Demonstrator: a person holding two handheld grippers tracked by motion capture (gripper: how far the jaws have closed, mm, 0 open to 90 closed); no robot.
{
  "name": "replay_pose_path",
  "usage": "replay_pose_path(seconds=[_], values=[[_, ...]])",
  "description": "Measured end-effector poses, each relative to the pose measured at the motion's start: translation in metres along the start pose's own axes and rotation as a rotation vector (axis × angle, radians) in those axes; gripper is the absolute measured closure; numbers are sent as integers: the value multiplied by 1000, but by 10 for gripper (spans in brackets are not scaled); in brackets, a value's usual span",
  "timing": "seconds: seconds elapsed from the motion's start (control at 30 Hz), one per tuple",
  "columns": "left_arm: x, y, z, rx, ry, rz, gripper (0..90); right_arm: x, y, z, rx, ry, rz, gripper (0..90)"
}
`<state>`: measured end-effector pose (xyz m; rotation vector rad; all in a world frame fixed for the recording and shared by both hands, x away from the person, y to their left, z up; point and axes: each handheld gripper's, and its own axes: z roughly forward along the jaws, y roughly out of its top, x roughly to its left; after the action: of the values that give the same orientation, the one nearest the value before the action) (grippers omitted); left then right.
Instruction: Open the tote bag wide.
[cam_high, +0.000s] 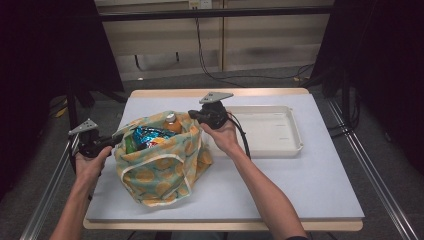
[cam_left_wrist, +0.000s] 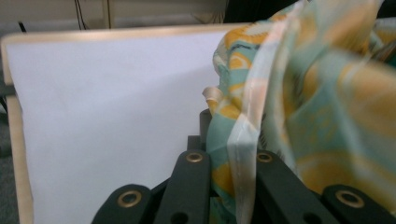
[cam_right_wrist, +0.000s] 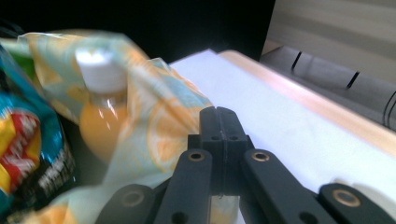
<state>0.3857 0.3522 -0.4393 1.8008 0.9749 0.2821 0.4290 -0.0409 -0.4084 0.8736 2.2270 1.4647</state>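
High view, left gripper (cam_high: 116, 140) and right gripper (cam_high: 192, 115) each clamped on opposite rims of orange-print bag (cam_high: 165, 165), forearms angled inward.

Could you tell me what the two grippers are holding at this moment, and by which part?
Both hold the fabric bag by its rim: the left gripper pinches the left edge of the opening, the right gripper the right edge beside the orange bottle.

Grey floor (cam_high: 280, 82), pale wall panels (cam_high: 260, 37), black curtains (cam_high: 30, 65)
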Motion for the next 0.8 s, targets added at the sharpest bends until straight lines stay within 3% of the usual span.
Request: replay_pose_path(seconds=[0.2, 0.3, 0.43, 0.5, 0.57, 0.63, 0.73, 0.8], values=[[-1, -20, 2, 54, -16, 8, 898, 1, -22, 7, 69, -3, -4, 900], [1, -26, 1, 50, -23, 2, 898, 3, -35, 12, 115, -1, -21, 900], [0, -34, 0, 61, -16, 0, 899, 6, -43, 11, 124, 5, -15, 900], [1, -38, -1, 54, -5, -9, 899, 7, -48, 12, 143, 0, -27, 900], [3, -41, -1, 89, 39, 0, 899, 7, -53, 11, 151, 6, -21, 900], [6, -46, -1, 95, 46, -15, 896, 6, -58, 10, 174, -16, -37, 900], [4, -48, -5, 78, 39, -20, 875, 3, -57, 1, 137, -14, -27, 900], [2, -47, -8, 57, 39, -24, 790, 3, -50, -10, 112, -6, -34, 852]])
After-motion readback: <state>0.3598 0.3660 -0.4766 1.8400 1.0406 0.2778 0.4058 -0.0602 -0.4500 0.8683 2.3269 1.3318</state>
